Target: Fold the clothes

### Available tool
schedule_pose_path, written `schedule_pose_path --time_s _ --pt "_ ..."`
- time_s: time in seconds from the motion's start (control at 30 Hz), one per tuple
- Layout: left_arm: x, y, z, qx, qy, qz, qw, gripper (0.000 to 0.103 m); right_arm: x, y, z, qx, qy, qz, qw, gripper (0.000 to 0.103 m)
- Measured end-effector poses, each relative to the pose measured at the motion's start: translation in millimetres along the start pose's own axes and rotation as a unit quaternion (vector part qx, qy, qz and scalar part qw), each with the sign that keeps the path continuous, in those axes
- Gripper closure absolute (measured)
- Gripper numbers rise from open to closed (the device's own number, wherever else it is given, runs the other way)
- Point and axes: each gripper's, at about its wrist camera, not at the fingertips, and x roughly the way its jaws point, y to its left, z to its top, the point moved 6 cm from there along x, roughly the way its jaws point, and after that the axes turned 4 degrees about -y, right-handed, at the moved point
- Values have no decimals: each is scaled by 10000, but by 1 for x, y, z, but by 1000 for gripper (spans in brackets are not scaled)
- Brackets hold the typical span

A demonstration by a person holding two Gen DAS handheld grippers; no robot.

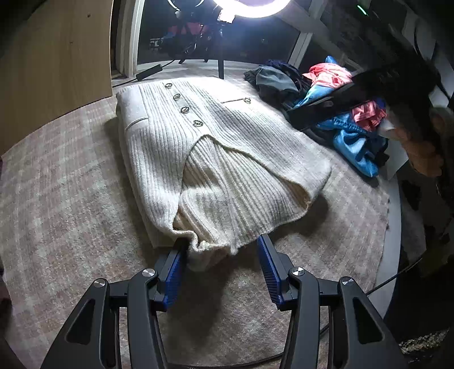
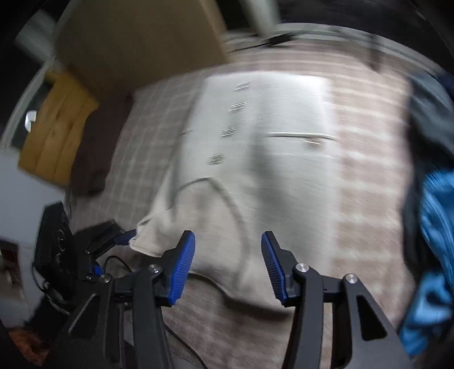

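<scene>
A cream ribbed cardigan (image 1: 215, 136) with metal buttons lies on a checked rug (image 1: 71, 184), its near end raised off the rug. My left gripper (image 1: 222, 245) holds that near end: the thick knit bunches between its blue pads and keeps them well apart. The right wrist view is blurred by motion. It shows the cardigan (image 2: 269, 127) below my right gripper (image 2: 228, 238), whose jaws stand open with nothing between them. There the left gripper (image 2: 124, 237) sits at the garment's near-left corner. In the left wrist view the right gripper (image 1: 326, 105) is a dark blur over the clothes pile.
A pile of blue, pink and dark clothes (image 1: 340, 93) lies right of the cardigan. A ring light (image 1: 252, 8) on a stand is at the back. A wooden panel (image 1: 56, 56) stands at the left. A person's hand (image 1: 425, 153) is at the right edge.
</scene>
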Motion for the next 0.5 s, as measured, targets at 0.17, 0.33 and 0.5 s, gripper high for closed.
schedule_pose_path --time_s 0.17,0.33,0.5 --pt "-5 2 0 173 -109 116 9997 56 67 35 -9 -274 633 235 9973 54" --pt "-4 3 4 84 -144 25 9999 57 79 27 -15 -256 515 245 9980 67" --pt "-13 -2 7 116 8 -45 9999 56 36 14 -16 -26 352 859 9957 80"
